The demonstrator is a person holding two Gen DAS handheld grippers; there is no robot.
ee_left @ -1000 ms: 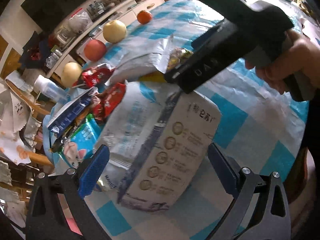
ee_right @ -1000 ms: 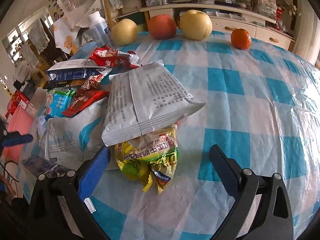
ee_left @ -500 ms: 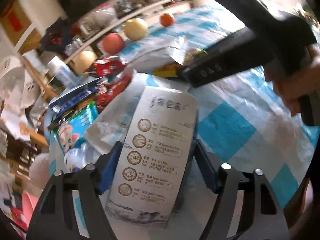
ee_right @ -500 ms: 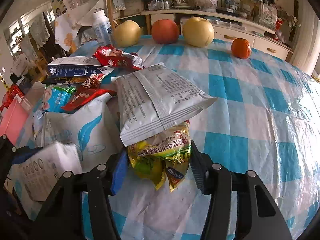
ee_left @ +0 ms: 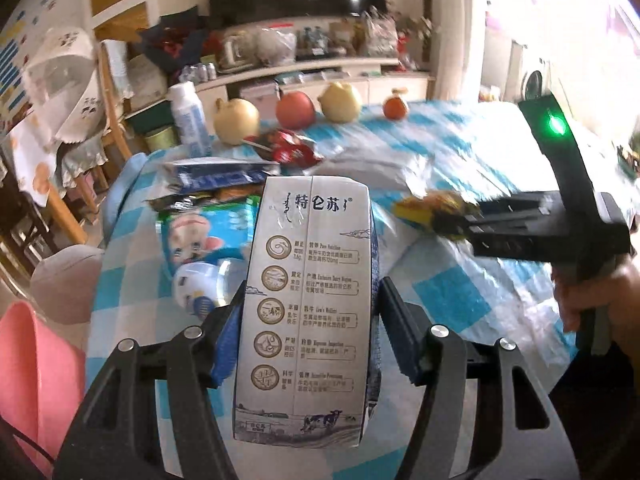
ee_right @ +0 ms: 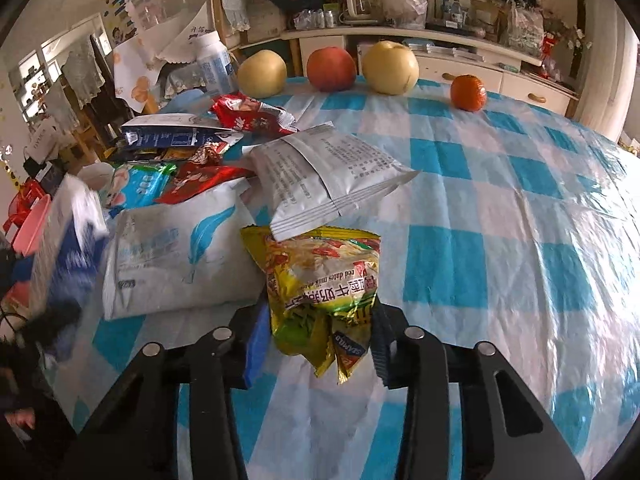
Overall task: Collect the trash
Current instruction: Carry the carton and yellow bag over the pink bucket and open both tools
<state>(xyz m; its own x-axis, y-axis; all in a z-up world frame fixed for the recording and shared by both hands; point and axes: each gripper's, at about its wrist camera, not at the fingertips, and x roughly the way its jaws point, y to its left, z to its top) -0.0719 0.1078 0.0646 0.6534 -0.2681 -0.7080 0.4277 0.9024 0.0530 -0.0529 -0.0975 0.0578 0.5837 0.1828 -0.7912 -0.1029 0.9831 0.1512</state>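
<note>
My left gripper (ee_left: 308, 332) is shut on a grey-white milk carton (ee_left: 308, 300) with brown round icons and holds it upright above the table. My right gripper (ee_right: 316, 332) is shut on a yellow-green snack wrapper (ee_right: 324, 276), whose top edge lies under a silver foil bag (ee_right: 324, 176). In the left wrist view the right gripper (ee_left: 460, 220) shows at the right with the yellow wrapper (ee_left: 428, 208) in its jaws. The carton shows blurred at the left edge of the right wrist view (ee_right: 64, 232).
More wrappers lie on the blue-checked table (ee_right: 520, 208): a white feather-print bag (ee_right: 176, 256), red wrappers (ee_right: 252, 116), a blue box (ee_right: 172, 136), a blue cartoon pack (ee_left: 208, 236). Fruit (ee_right: 332, 68), an orange (ee_right: 468, 92) and a bottle (ee_right: 212, 64) stand along the far edge. A pink bin (ee_left: 36, 376) stands left.
Both grippers closed, the left on the milk carton, the right on the yellow-green wrapper. The left lifted the carton upright; the right pulled the wrapper toward me.
</note>
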